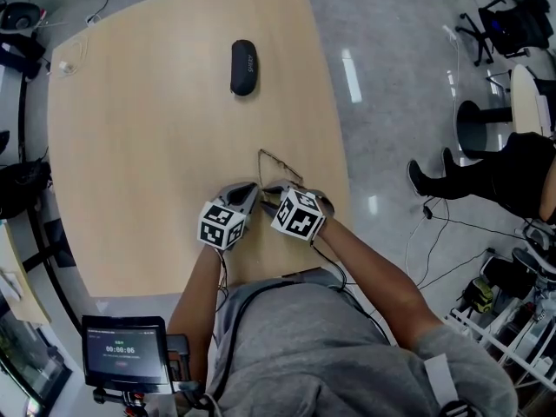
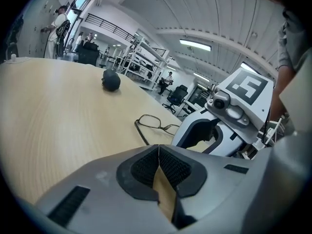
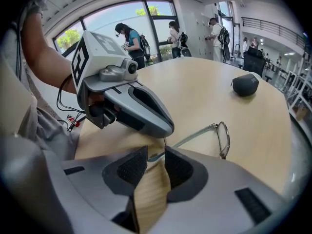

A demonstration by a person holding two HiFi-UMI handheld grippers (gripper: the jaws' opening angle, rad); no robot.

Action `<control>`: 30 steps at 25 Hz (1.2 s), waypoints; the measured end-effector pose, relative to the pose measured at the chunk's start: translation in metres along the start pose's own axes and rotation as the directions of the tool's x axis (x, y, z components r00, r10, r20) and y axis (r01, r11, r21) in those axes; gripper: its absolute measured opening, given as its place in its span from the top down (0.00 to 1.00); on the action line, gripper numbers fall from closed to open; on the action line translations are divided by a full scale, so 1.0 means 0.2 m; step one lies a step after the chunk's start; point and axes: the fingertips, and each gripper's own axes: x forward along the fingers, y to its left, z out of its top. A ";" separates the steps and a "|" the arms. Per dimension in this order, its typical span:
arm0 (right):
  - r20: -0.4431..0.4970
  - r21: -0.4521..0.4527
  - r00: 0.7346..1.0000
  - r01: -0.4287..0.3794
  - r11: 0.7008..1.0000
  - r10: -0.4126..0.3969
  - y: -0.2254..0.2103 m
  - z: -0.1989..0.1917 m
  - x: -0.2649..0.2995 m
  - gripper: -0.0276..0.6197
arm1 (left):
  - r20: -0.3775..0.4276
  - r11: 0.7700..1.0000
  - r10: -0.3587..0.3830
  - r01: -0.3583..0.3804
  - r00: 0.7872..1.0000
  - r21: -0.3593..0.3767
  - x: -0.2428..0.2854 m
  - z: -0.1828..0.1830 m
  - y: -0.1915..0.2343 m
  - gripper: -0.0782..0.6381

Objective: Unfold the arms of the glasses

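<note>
Thin-rimmed glasses (image 1: pixel 280 168) lie on the wooden table (image 1: pixel 130 146) near its right edge. One arm stands unfolded and runs back toward me. My left gripper (image 1: pixel 254 189) points at that arm's end. In the left gripper view its pads (image 2: pixel 146 167) meet at the tip, with nothing visible between them. My right gripper (image 1: pixel 271 200) sits right beside it. In the right gripper view its jaws stand apart, and the arm's end (image 3: pixel 151 156) lies in the gap against the left pad (image 3: pixel 130 168). The lenses (image 3: pixel 223 139) show edge-on beyond.
A dark glasses case (image 1: pixel 244 66) lies at the far side of the table. The table's right edge (image 1: pixel 343 189) runs close to the glasses. A small screen (image 1: pixel 124 352) stands on a mount at my lower left. A seated person's legs (image 1: pixel 512 172) show at the right.
</note>
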 end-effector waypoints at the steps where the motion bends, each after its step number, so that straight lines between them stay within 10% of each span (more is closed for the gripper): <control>1: 0.005 -0.003 1.000 0.001 1.000 -0.001 0.00 0.01 0.01 0.81 | -0.003 1.000 -0.006 0.006 1.000 -0.003 0.01 -0.01 -0.01 0.88; 10: -0.020 -0.170 1.000 -0.021 0.985 0.018 -0.01 -0.01 0.00 0.71 | 0.032 0.990 -0.032 0.036 0.999 -0.133 0.01 -0.04 -0.09 0.88; 15: -0.015 -0.112 1.000 -0.025 0.993 0.024 0.01 -0.07 -0.12 0.71 | 0.083 0.996 -0.040 0.032 0.996 0.088 -0.09 0.21 -0.10 0.88; 19: -0.047 -0.096 0.999 0.003 0.995 -0.007 0.05 -0.05 -0.02 0.64 | -0.181 0.872 -0.128 0.198 0.975 0.449 0.04 0.20 -0.14 0.88; 22: -0.087 -0.109 0.996 -0.005 0.994 -0.005 0.08 -0.03 0.06 0.64 | -0.453 0.795 -0.077 0.329 0.888 0.510 0.15 0.00 -0.07 0.88; 25: -0.117 -0.120 0.993 -0.018 0.993 0.003 0.10 -0.04 0.09 0.64 | -0.581 0.840 -0.023 0.331 0.814 0.430 0.19 -0.12 -0.01 0.88; 30: -0.179 -0.147 0.984 -0.036 0.988 0.010 0.09 -0.13 0.05 0.64 | -0.564 0.900 0.008 0.240 0.826 0.364 0.21 -0.13 0.00 0.88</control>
